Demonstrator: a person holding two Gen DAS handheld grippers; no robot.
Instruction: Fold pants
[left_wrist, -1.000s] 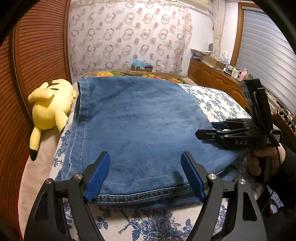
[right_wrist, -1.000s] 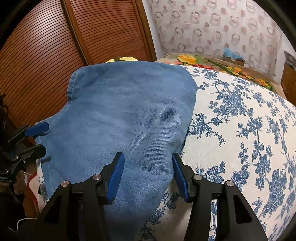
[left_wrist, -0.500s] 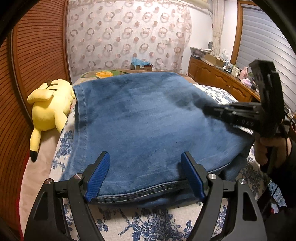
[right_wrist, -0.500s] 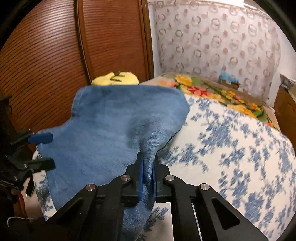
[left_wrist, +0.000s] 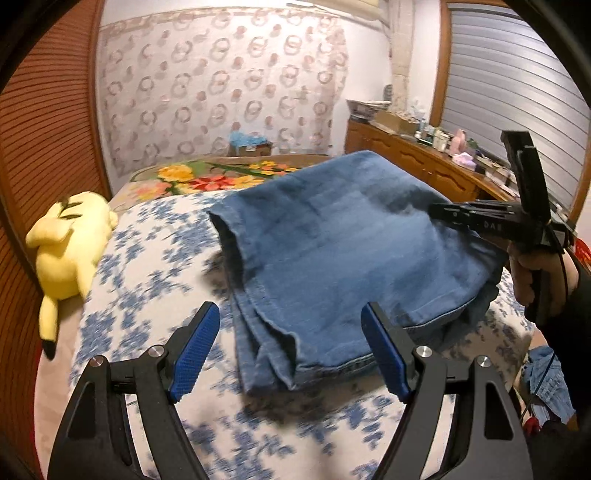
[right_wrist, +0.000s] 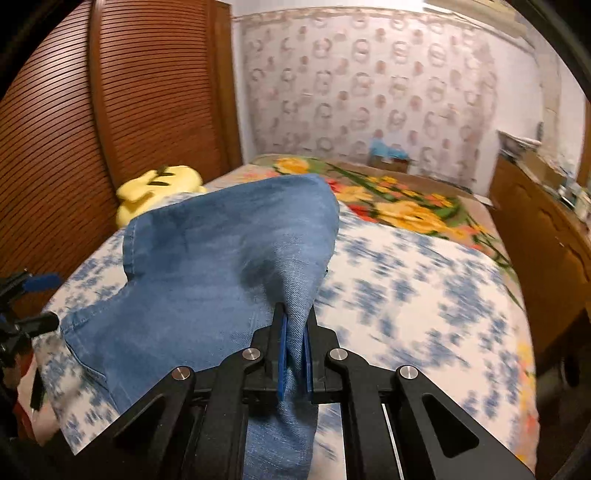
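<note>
1. The folded blue denim pants (left_wrist: 343, 254) lie on a bed covered by a white bedspread printed with blue flowers (left_wrist: 147, 266); they sit toward the near right part of the bed in the left wrist view, with their stitched hem facing the camera.
2. The left gripper (left_wrist: 290, 350), black with blue textured pads, has its jaws spread wide apart and holds nothing. It hovers just in front of the hem, one pad to each side of the near corner of the denim.
3. The right gripper (right_wrist: 294, 352) is clamped on a pinch of the denim, and the cloth rises into a ridge between its blue pads (the fabric tents upward from the bedspread there).
4. In the left wrist view the right gripper reaches over the right edge of the pants, gripped by the person's right hand (left_wrist: 543, 273).
5. A yellow plush toy with black-tipped ears (left_wrist: 70, 251) lies at the left edge of the bed, well apart from the pants and beside a brown slatted wooden door (right_wrist: 122, 110).
6. A floral blanket with yellow and red blooms (right_wrist: 399, 199) covers the far end of the bed.
7. Both views are blurred on the bedspread.
</note>
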